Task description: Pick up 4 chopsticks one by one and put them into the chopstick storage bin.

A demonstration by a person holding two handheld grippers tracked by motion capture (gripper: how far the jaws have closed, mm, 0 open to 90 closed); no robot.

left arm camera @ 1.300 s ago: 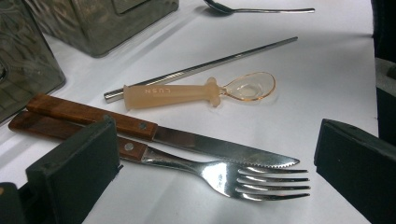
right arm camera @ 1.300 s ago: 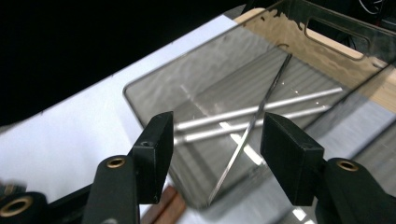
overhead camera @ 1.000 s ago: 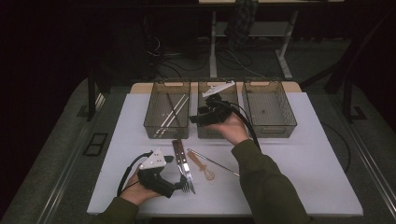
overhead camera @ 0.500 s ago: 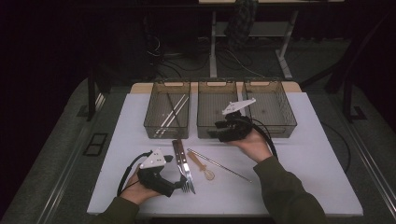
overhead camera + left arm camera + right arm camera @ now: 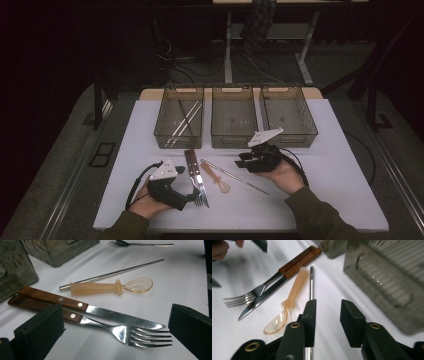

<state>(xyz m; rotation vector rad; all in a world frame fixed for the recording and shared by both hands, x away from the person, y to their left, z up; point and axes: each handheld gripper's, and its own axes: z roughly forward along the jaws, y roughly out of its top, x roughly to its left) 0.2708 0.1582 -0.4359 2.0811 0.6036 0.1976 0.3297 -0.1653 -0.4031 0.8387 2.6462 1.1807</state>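
The right gripper [image 5: 327, 322] hovers low with its jaws apart, probably lined up to take the metal chopstick [image 5: 311, 282], a thin steel rod lying beside the amber spoon [image 5: 287, 305]. The left gripper [image 5: 192, 198], also apart, waits at the fork [image 5: 120, 331] and knife [image 5: 100, 312].

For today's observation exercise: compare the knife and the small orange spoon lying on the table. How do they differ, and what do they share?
The knife has a brown wooden handle with rivets and a shiny metal blade; the spoon is one translucent orange plastic piece.
The knife is longer than the spoon.
The knife ends in a pointed, serrated blade; the spoon ends in a rounded bowl.
The knife lies against a fork; the spoon lies against a metal rod.
Both lie flat on the white table.
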